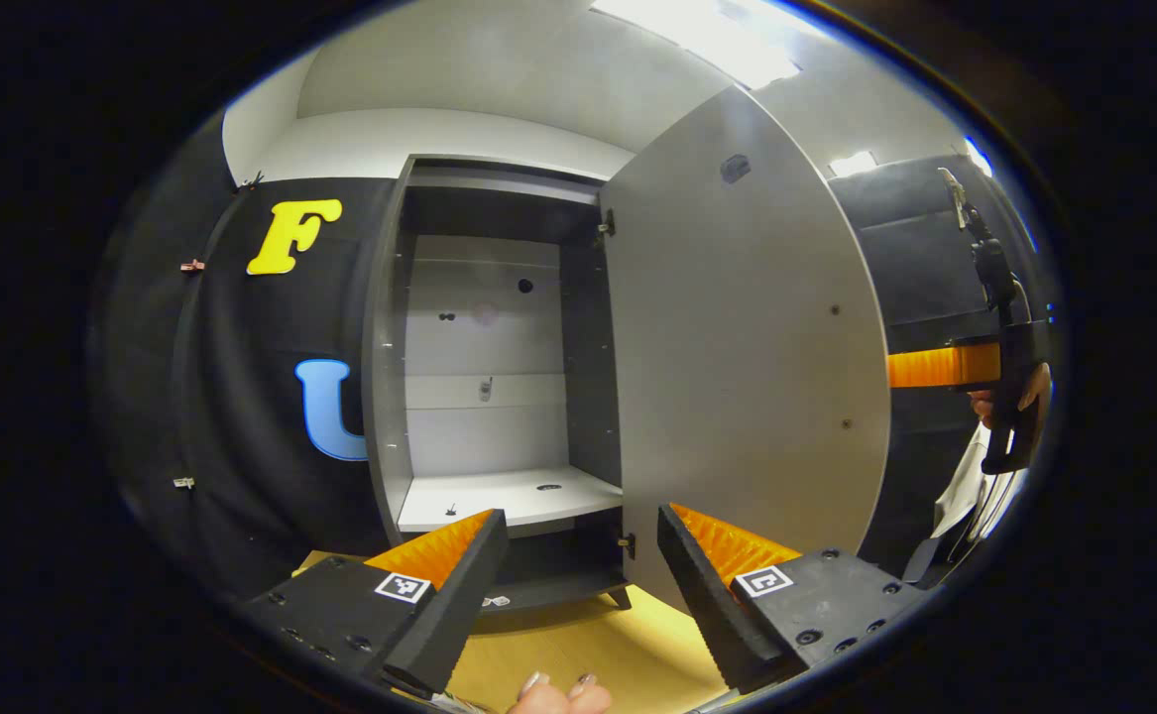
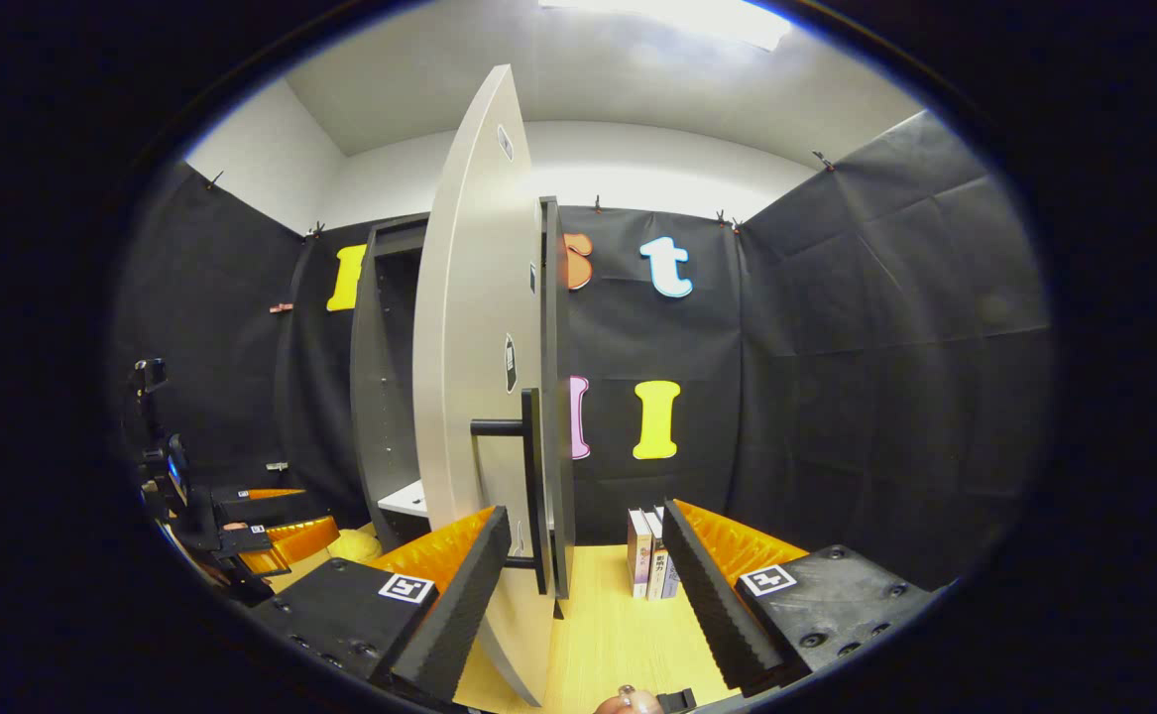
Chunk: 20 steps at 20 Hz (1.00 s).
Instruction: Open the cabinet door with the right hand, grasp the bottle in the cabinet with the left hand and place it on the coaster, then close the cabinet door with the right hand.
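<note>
The grey cabinet (image 1: 385, 397) stands open in the left gripper view, its door (image 1: 747, 347) swung out to the right. Its white shelf (image 1: 499, 496) carries no bottle that I can see. My left gripper (image 1: 581, 521) is open in front of the shelf, slightly below it, with nothing between its fingers. In the right gripper view the door (image 2: 469, 347) stands edge-on with its black bar handle (image 2: 530, 476) facing me. My right gripper (image 2: 586, 514) is open, and the handle and door edge stand between its fingers, untouched. The left gripper (image 2: 286, 516) shows far left.
Several books (image 2: 647, 555) stand upright on the wooden table (image 2: 618, 625), right of the door. A rounded yellow object (image 2: 355, 543) lies near the cabinet's foot. A hand holds the right gripper's orange finger (image 1: 935, 365) beyond the door's outer edge.
</note>
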Each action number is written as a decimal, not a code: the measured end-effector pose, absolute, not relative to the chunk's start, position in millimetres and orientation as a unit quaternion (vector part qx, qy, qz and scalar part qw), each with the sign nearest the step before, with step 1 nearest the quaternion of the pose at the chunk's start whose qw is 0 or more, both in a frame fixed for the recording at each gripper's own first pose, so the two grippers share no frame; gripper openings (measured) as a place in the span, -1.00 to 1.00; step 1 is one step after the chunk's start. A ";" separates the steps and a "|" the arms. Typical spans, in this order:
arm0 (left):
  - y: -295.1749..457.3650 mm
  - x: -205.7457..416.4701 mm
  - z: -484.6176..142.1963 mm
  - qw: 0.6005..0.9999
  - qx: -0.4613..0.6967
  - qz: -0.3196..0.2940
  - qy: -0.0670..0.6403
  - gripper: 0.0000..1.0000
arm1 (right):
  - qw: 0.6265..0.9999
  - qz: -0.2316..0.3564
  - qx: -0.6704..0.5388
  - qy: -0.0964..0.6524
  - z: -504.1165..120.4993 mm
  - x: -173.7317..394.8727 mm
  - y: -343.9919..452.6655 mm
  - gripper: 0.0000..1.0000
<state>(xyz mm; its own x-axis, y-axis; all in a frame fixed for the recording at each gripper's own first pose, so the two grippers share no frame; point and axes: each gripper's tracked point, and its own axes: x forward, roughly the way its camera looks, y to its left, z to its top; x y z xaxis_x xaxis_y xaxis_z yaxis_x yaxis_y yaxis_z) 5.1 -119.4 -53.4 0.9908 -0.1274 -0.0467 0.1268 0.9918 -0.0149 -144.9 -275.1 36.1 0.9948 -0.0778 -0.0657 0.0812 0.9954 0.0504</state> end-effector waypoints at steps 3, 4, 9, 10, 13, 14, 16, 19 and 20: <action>-115.1 11.3 -56.8 0.999 -0.008 -0.045 0.025 0.92 | 0.998 -0.006 0.046 0.043 35.1 -136.6 -258.9 0.94; -112.6 12.9 -59.5 0.999 -0.006 -0.042 0.026 0.91 | 0.997 0.008 0.052 0.048 33.4 -132.6 -247.9 0.94; -87.2 17.0 -67.3 0.998 -0.009 -0.049 0.043 0.92 | 0.995 0.059 0.063 0.053 25.6 -111.7 -173.0 0.94; -74.8 16.2 -65.3 0.998 -0.004 -0.049 0.043 0.92 | 0.994 0.061 0.067 0.052 23.7 -106.8 -158.8 0.94; -38.4 14.2 -66.5 0.998 0.009 -0.050 0.048 0.92 | 0.994 0.060 0.080 0.046 19.5 -88.8 -119.3 0.94; -24.6 15.0 -67.6 0.997 0.012 -0.051 0.050 0.92 | 0.993 0.062 0.088 0.052 16.0 -82.0 -105.2 0.94; 2.1 15.0 -66.7 0.998 0.017 -0.047 0.049 0.92 | 0.990 0.073 0.106 0.055 10.8 -72.8 -76.2 0.95; 33.7 14.1 -63.1 0.998 0.017 -0.042 0.046 0.92 | 0.988 0.088 0.114 0.059 8.0 -59.0 -43.7 0.95; 41.9 14.2 -63.5 0.998 0.016 -0.040 0.046 0.92 | 0.989 0.086 0.107 0.059 8.0 -57.0 -39.6 0.96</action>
<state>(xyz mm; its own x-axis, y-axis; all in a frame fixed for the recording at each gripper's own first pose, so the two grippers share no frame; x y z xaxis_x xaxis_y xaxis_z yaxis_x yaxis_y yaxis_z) 14.2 41.9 -63.5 0.9926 -0.0781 -0.0927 0.0810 0.9963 0.0285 -57.0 -39.6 8.0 0.9783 0.1827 -0.0980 -0.1576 0.9624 0.2211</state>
